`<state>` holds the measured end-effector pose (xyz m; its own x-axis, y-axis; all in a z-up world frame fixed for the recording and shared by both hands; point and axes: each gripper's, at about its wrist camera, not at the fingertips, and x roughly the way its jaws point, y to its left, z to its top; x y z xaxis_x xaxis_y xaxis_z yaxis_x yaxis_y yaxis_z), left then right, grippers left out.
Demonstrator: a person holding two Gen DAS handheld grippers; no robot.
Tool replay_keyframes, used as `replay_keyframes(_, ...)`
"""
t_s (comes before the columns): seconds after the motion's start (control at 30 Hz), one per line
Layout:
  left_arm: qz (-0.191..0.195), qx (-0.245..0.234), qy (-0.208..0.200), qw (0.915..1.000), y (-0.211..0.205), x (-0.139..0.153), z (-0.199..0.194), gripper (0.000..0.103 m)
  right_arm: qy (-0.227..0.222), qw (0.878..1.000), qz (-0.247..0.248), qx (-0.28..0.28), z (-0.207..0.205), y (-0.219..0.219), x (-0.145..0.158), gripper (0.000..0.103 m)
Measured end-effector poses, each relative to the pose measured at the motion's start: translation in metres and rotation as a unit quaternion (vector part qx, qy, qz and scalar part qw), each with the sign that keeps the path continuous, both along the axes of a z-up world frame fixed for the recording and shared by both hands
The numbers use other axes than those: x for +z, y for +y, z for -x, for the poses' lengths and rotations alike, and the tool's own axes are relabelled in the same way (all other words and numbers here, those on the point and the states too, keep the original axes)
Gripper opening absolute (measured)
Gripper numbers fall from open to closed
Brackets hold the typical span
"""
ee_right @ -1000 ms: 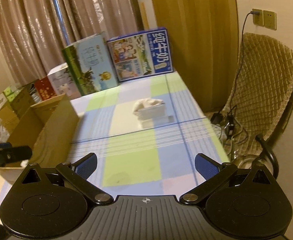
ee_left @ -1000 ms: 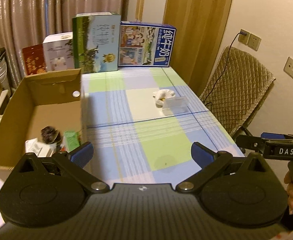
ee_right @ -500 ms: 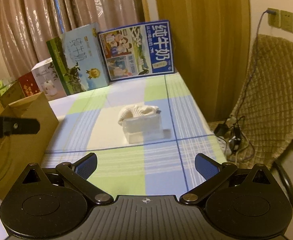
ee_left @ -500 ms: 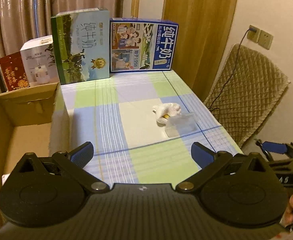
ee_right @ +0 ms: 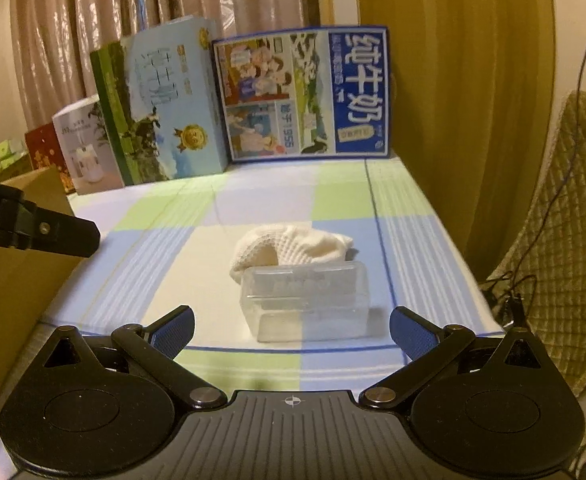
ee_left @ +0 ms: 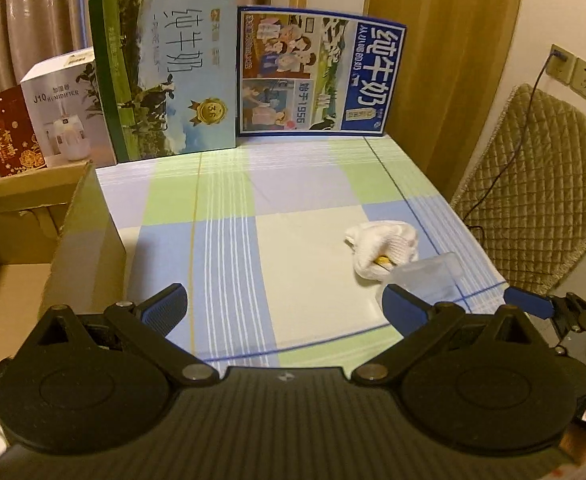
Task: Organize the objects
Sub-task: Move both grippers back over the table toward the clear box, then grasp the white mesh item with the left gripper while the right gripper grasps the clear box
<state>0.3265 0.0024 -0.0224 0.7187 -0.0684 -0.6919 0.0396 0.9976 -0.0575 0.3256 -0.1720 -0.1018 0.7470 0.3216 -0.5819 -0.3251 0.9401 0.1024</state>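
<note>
- Clear plastic box [ee_left: 429,278]: near corner hidden behind the right finger of the left gripper [ee_left: 285,308] in the left wrist view; contents too faint to tell.
- White knitted cloth [ee_right: 289,250]: lower part hidden behind the box in the right wrist view.
- Small yellow item [ee_left: 381,259] within the cloth: too small to identify.
- Cardboard box [ee_left: 33,240]: cut off by the left edge; floor mostly hidden.
- Red box [ee_left: 9,136]: partly hidden behind the cardboard flap.
- Right gripper [ee_left: 553,312]: only one blue fingertip and a bracket visible in the left wrist view.
</note>
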Motion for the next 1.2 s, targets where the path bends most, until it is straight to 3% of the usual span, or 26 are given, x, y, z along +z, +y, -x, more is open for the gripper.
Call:
replay_keyframes(0.4, 0.002, 0.005, 0.001, 1.0000, -0.001, -0.019, -0.025, 0.102, 0.005, 1.000, 0.010, -0.009, -0.038, 0.012, -0.027, 0.100)
replay_keyframes(0.43, 0.001, 0.005, 0.002, 1.0000, -0.002, -0.021, -0.027, 0.102, 0.006, 1.000, 0.011, -0.007, -0.039, 0.012, -0.028, 0.097)
replay_keyframes(0.47, 0.000, 0.004, 0.003, 1.0000, -0.003, -0.022, -0.028, 0.102, 0.009, 1.000, 0.012, -0.004, -0.040, 0.011, -0.029, 0.083)
replay_keyframes(0.73, 0.011, -0.001, 0.009, 0.9999, -0.017, -0.030, -0.038, 0.102, 0.000, 0.998, 0.025, -0.050, -0.037, -0.027, -0.012, 0.083)
replay_keyframes(1.0, 0.035, -0.046, 0.000, 0.9983, -0.047, -0.056, -0.063, 0.101, 0.018, 0.993, 0.020, -0.114, -0.041, -0.069, -0.014, 0.083)
replay_keyframes(1.07, 0.056, -0.065, 0.002, 0.9963, -0.053, -0.068, -0.073, 0.095, 0.017, 0.992, 0.019, -0.120, -0.041, -0.072, -0.013, 0.083)
replay_keyframes(1.2, 0.062, -0.093, -0.001, 0.9937, -0.068, -0.083, -0.086, 0.088, 0.013, 0.992, 0.018, -0.128, -0.042, -0.075, -0.012, 0.083)
